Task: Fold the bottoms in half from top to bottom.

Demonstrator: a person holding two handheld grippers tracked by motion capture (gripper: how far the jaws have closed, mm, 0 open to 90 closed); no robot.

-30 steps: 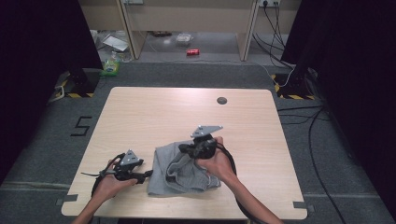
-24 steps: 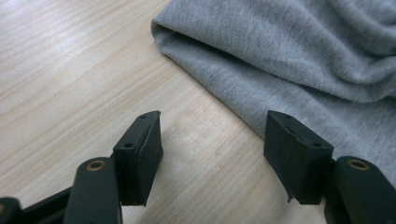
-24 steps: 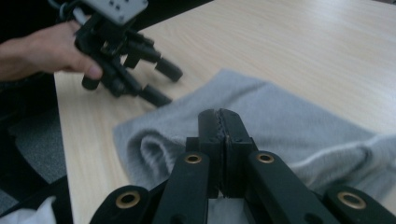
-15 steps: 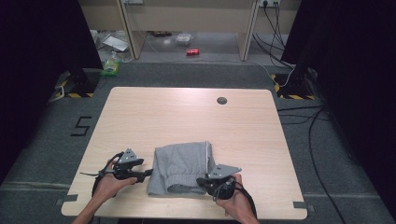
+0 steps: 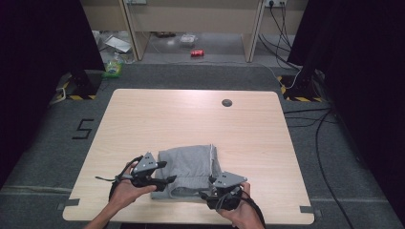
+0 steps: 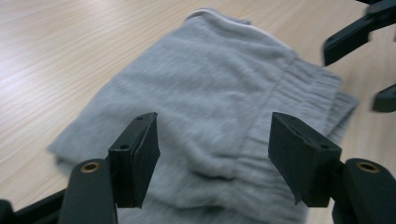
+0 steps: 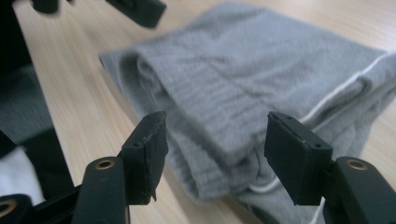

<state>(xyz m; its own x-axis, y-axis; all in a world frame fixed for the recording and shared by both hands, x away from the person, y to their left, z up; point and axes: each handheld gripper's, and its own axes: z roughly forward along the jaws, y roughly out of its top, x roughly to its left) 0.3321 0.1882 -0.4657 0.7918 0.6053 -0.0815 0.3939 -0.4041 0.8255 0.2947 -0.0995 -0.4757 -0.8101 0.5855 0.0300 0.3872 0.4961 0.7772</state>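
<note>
my right gripper (image 5: 208, 194) swung from cloth's far edge to near edge, its jaws just opened & let go, cloth (image 5: 190, 170) now folded flat, my left gripper (image 5: 168, 171) lifted slightly, jaws opened a bit

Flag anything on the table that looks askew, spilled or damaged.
Nothing stands out. The folded grey knit garment lies in a fairly tidy stack near the front edge of the pale wooden table, with no spill or tear visible.
</note>
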